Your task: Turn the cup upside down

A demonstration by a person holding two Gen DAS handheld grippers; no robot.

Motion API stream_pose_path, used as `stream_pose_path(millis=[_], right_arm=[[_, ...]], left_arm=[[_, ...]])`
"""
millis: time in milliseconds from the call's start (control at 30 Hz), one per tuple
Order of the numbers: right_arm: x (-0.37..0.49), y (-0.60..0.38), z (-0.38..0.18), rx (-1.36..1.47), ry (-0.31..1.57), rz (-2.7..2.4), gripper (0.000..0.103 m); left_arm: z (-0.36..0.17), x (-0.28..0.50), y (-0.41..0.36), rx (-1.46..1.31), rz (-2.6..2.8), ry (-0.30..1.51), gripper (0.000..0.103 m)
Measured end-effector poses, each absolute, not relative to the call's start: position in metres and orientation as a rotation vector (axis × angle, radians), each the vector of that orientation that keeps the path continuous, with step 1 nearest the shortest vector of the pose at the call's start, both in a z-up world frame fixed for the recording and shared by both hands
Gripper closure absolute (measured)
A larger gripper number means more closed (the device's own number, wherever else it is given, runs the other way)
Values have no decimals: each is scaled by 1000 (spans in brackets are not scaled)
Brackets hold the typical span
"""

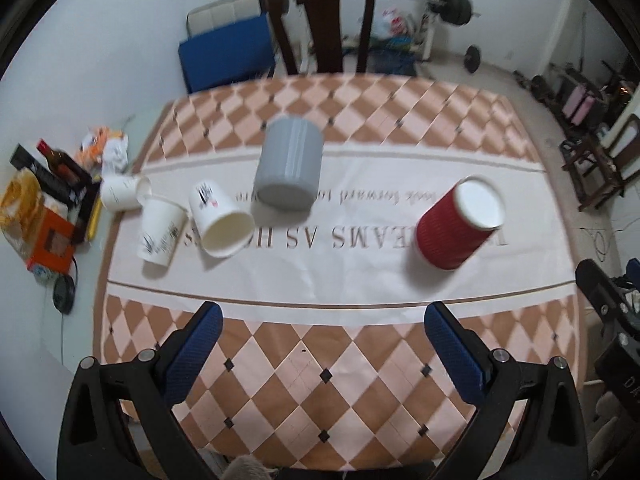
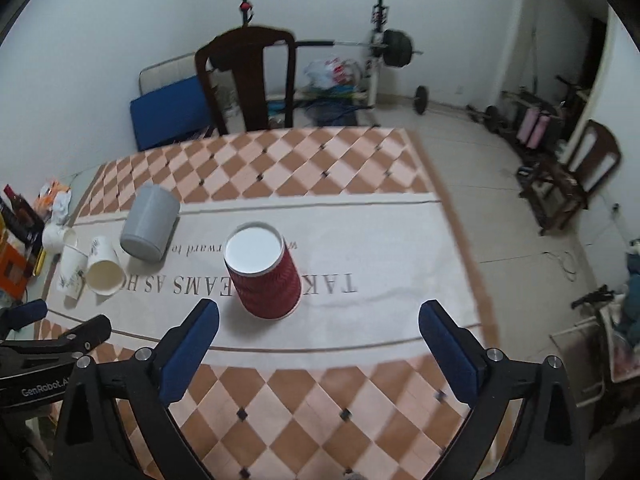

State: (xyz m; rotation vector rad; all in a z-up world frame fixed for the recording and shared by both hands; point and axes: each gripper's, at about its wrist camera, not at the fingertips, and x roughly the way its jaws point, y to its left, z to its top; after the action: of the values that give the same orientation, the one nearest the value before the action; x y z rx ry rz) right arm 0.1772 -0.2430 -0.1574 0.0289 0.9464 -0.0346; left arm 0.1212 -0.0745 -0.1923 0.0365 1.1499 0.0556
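Note:
A red ribbed paper cup [image 1: 456, 228] [image 2: 264, 274] stands upside down on the tablecloth, white base up. A grey cup [image 1: 289, 164] [image 2: 149, 222] also stands upside down at the middle. Three white paper cups sit at the left: one [image 1: 222, 220] [image 2: 105, 272] lies on its side with its mouth toward me, one [image 1: 160, 230] [image 2: 72, 268] stands upside down, one [image 1: 122, 192] [image 2: 58, 236] lies on its side. My left gripper [image 1: 322, 326] is open and empty above the near table. My right gripper [image 2: 318, 320] is open and empty, just in front of the red cup.
A checkered tablecloth [image 1: 320, 392] [image 2: 320, 400] covers the table. Boxes, a bottle and wrappers [image 1: 48, 200] crowd the table's left edge. A dark wooden chair [image 1: 320, 20] [image 2: 250, 80] stands at the far side. Gym gear and another chair [image 2: 568, 176] fill the room to the right.

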Motion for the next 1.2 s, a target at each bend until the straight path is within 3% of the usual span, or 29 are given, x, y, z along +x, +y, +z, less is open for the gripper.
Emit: stream_pose_path(millis=[567, 833, 1200], right_arm=[[51, -235, -9, 23, 860, -167, 0], [22, -240, 35, 14, 808, -171, 0], [18, -252, 52, -2, 786, -160, 0]], left_arm=[[-64, 37, -70, 23, -29, 934, 0], [-44, 23, -75, 16, -28, 904, 0], [-30, 9, -77, 8, -4, 889, 0]])
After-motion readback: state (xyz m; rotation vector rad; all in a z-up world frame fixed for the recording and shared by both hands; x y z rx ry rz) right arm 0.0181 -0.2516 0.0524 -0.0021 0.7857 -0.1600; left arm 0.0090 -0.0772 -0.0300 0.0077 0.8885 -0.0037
